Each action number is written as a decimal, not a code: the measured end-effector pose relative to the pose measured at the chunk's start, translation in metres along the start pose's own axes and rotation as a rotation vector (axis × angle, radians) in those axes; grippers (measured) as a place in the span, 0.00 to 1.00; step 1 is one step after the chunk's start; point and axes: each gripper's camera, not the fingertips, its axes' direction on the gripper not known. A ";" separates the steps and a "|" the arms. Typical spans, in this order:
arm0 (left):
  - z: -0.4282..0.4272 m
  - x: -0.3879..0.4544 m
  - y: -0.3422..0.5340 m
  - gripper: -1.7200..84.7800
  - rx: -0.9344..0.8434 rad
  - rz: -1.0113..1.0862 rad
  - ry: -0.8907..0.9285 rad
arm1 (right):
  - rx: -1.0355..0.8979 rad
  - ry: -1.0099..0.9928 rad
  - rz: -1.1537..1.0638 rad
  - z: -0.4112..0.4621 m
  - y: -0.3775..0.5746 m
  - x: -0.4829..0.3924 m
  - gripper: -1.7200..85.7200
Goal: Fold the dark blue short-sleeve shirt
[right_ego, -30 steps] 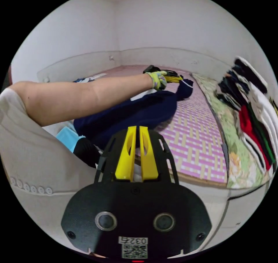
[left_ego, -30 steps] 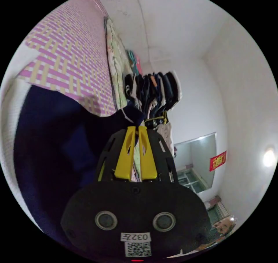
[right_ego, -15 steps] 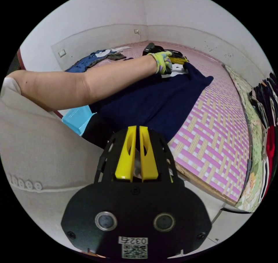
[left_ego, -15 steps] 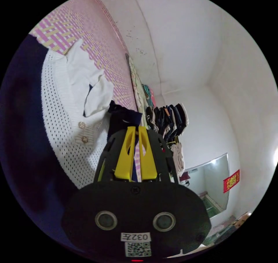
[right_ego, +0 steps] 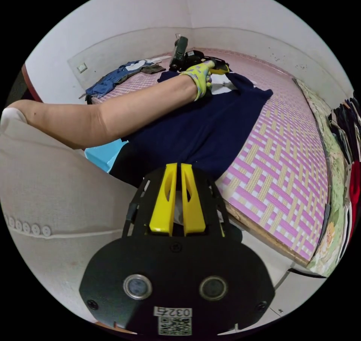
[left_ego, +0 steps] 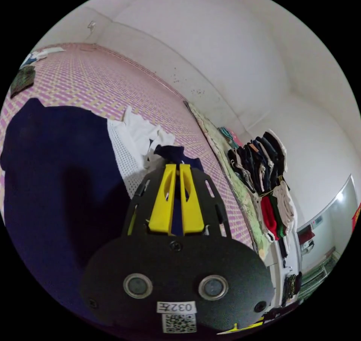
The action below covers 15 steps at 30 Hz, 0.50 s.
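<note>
Pink-and-yellow woven matting (right_ego: 285, 190) covers the bed, with bare mat on the shirt's far side. Dark blue short-sleeve shirt (right_ego: 203, 130) lies spread on it, hem over the near edge. Left gripper view: left gripper (left_ego: 174, 168), jaws closed on dark shirt fabric beside the white mesh panel (left_ego: 122, 149); hanging clothes (left_ego: 263, 168). Right gripper view: right gripper (right_ego: 175, 168), jaws nearly together, grip undeterminable; gloved hand (right_ego: 200, 77), blue garments (right_ego: 113, 79).
</note>
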 end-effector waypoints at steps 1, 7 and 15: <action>0.003 0.000 -0.001 0.00 -0.021 0.004 -0.015 | -0.004 -0.008 0.004 0.001 -0.002 0.001 0.03; 0.014 -0.047 0.002 0.05 -0.199 -0.122 -0.022 | 0.098 -0.171 0.107 -0.048 0.008 0.029 0.09; -0.057 -0.043 0.073 0.01 -0.288 0.067 0.310 | 0.153 -0.207 0.359 -0.078 0.037 0.077 0.11</action>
